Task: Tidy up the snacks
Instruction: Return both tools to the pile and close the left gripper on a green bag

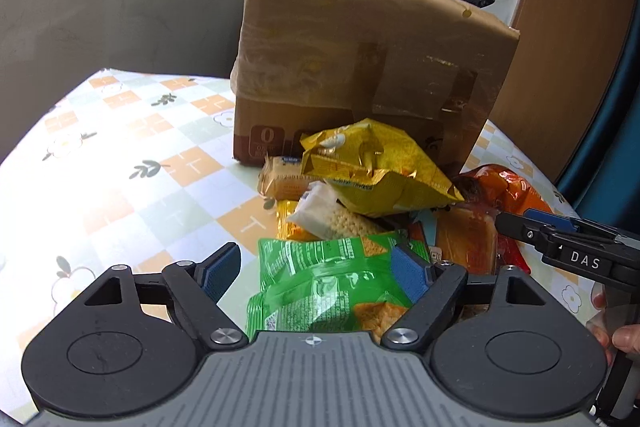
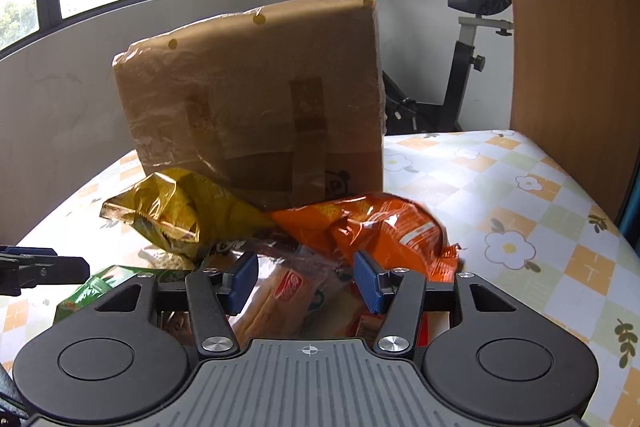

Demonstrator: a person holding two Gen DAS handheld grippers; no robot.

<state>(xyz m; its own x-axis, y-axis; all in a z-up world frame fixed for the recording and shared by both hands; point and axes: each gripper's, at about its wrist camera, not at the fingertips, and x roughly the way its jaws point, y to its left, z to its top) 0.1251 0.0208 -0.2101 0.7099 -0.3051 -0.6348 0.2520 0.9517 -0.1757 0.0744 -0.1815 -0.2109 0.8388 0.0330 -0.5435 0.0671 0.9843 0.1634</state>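
A pile of snacks lies on the table in front of a tall cardboard box (image 1: 360, 67) (image 2: 256, 99). My left gripper (image 1: 316, 271) is open, its pads on either side of a green snack bag (image 1: 328, 287). Beyond it lie a yellow bag (image 1: 372, 163) (image 2: 176, 215), a rice-cracker pack (image 1: 332, 215), a wafer pack (image 1: 280, 179) and an orange bag (image 1: 508, 187) (image 2: 384, 227). My right gripper (image 2: 306, 279) is open above a clear bread pack (image 2: 276, 291) (image 1: 468, 239); it also shows in the left wrist view (image 1: 520, 223).
The table wears a checked floral cloth (image 1: 120, 155) (image 2: 520, 211). A wooden panel (image 2: 568, 27) stands at the right. An exercise bike (image 2: 460, 59) stands behind the table by the windows.
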